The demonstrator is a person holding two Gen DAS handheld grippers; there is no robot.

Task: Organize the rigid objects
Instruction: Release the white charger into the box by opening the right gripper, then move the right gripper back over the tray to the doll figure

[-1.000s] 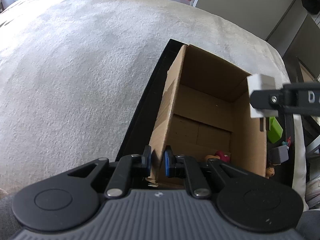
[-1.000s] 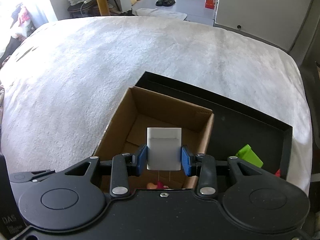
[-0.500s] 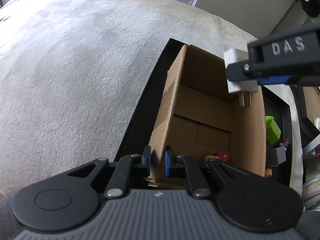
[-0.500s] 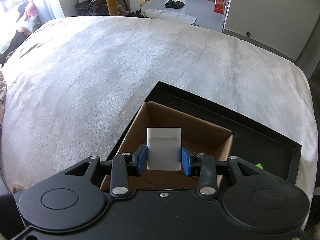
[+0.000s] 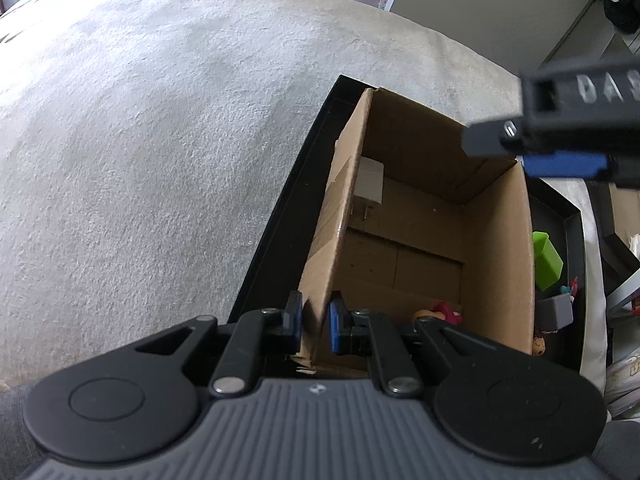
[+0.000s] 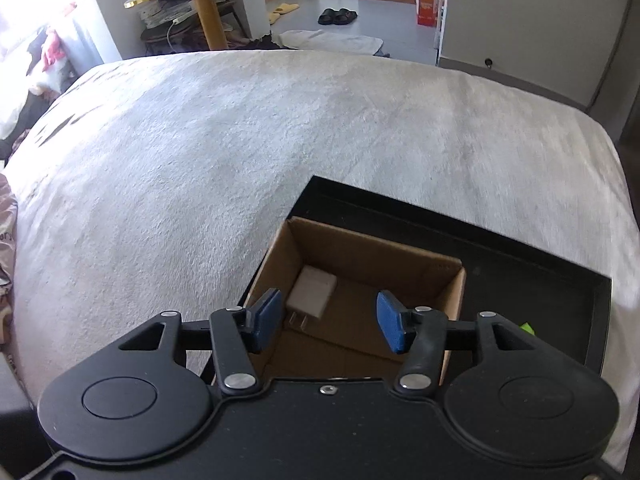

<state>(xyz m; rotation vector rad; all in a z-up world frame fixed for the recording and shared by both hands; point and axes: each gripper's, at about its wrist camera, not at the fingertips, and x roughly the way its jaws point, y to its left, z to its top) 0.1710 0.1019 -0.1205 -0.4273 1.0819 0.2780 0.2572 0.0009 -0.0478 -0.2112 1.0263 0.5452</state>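
Your right gripper (image 6: 328,326) hung wide open above the white plug adapter (image 6: 312,298) in the cardboard box (image 5: 496,256), while your left gripper (image 5: 316,326) pinched its near wall.

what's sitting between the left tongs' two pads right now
The cardboard box wall: in the left wrist view the left tongs straddle its near corner.

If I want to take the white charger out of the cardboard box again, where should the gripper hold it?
Grip the white charger across its flat sides, descending from above through the cardboard box opening. It seems to lie near the left wall, prongs toward the camera, so one finger has little room there.
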